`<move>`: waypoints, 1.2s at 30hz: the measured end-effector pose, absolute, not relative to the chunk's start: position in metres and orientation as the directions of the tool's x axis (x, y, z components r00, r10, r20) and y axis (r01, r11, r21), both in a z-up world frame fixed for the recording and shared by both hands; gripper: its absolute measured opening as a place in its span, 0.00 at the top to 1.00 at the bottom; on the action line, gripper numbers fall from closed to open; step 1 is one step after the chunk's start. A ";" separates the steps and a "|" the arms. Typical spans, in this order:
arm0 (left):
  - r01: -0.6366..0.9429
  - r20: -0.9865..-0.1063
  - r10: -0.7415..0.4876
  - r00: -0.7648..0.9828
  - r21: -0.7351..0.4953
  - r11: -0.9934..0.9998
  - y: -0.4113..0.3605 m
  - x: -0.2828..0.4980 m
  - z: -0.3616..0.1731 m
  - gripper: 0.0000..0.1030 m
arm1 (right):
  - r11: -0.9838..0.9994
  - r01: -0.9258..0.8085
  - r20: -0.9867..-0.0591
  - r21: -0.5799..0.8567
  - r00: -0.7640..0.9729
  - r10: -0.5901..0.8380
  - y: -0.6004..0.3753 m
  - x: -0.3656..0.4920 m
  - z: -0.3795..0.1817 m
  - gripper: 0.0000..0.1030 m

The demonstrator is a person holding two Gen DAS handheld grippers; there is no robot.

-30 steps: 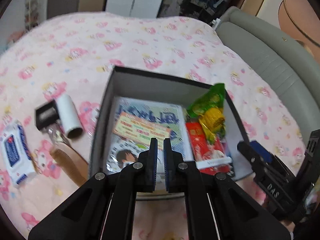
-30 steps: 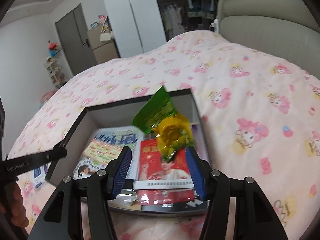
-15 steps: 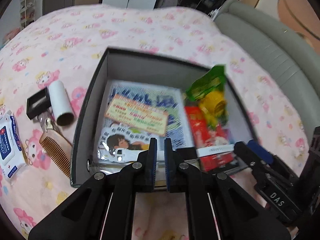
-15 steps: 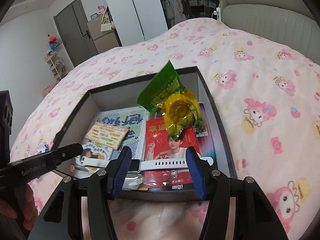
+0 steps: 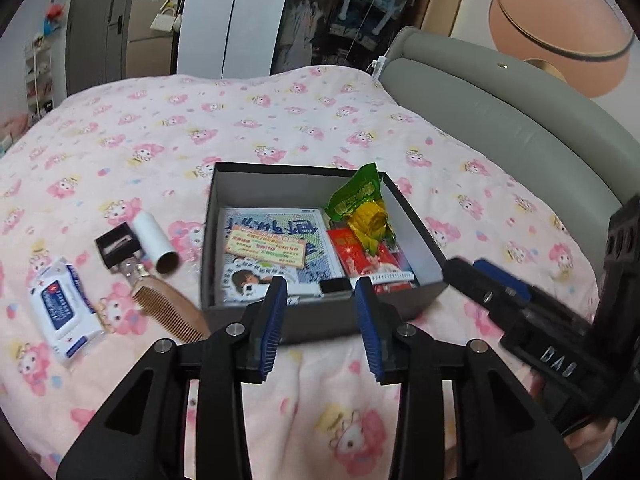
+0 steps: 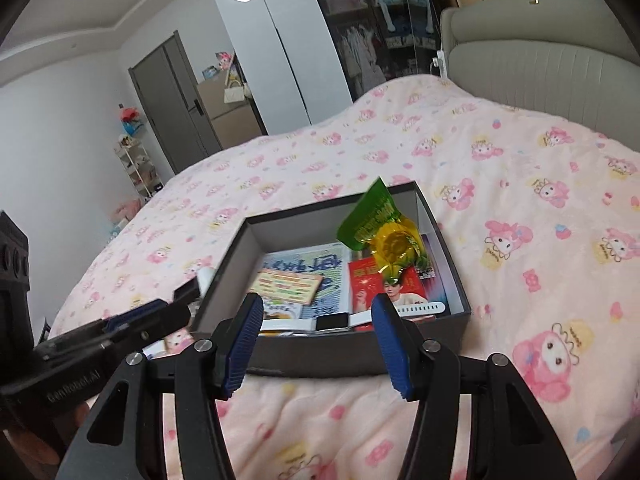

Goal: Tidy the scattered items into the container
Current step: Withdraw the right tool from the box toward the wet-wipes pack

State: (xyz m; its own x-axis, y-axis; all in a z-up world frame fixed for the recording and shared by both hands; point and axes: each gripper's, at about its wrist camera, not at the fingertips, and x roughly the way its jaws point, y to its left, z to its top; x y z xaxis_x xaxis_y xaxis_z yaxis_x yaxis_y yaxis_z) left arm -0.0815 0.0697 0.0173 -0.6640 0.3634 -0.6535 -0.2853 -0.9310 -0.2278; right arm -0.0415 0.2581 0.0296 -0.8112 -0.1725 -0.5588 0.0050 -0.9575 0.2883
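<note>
A dark grey box (image 5: 211, 220) stands on the pink bedspread. It holds a booklet, a card, a red packet, a green and yellow snack bag (image 5: 360, 208) and a white watch (image 5: 384, 277) along its front wall. My left gripper (image 5: 320, 286) hovers just in front of the box, and its jaws are opening with nothing between them. My right gripper (image 6: 318, 304) also stands before the box (image 6: 224, 276), open and empty. Left of the box lie a wipes pack (image 5: 60, 304), a comb (image 5: 172, 308), a white tube (image 5: 154, 240) and a small black case (image 5: 118, 246).
A grey padded headboard (image 5: 500, 120) runs along the right side of the bed. Wardrobes and a door stand beyond the far edge. The right gripper's body (image 5: 520, 312) sits close beside the box's right front corner.
Both grippers have drawn back from over the box and risen. The left jaws, shut before, have parted. The right jaws keep the same width.
</note>
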 end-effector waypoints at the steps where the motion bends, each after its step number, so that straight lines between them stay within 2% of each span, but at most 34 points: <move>1: -0.286 -0.652 0.363 -0.665 -0.227 -0.931 0.066 -0.076 0.018 0.65 | -0.959 0.010 -0.554 0.284 -0.815 -0.173 0.254 -0.037 0.033 0.49; 17: -0.141 -0.646 0.297 -0.703 -0.283 -0.949 -0.020 -0.023 0.008 0.65 | -0.974 0.138 -0.586 0.181 -0.780 -0.220 0.171 -0.016 0.033 0.49; 36: 0.144 -0.685 0.147 -0.714 -0.349 -0.926 -0.160 -0.003 -0.041 0.65 | -0.922 0.353 -0.669 0.159 -0.648 -0.363 0.039 -0.063 -0.003 0.49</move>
State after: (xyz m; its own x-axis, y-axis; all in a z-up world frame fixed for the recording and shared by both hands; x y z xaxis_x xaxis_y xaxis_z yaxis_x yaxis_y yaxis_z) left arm -0.0028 -0.1597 -0.0405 -0.7139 0.1469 -0.6847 0.1442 -0.9259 -0.3490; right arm -0.0626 0.0390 -0.0029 -0.6480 -0.3634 -0.6694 0.3529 -0.9221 0.1590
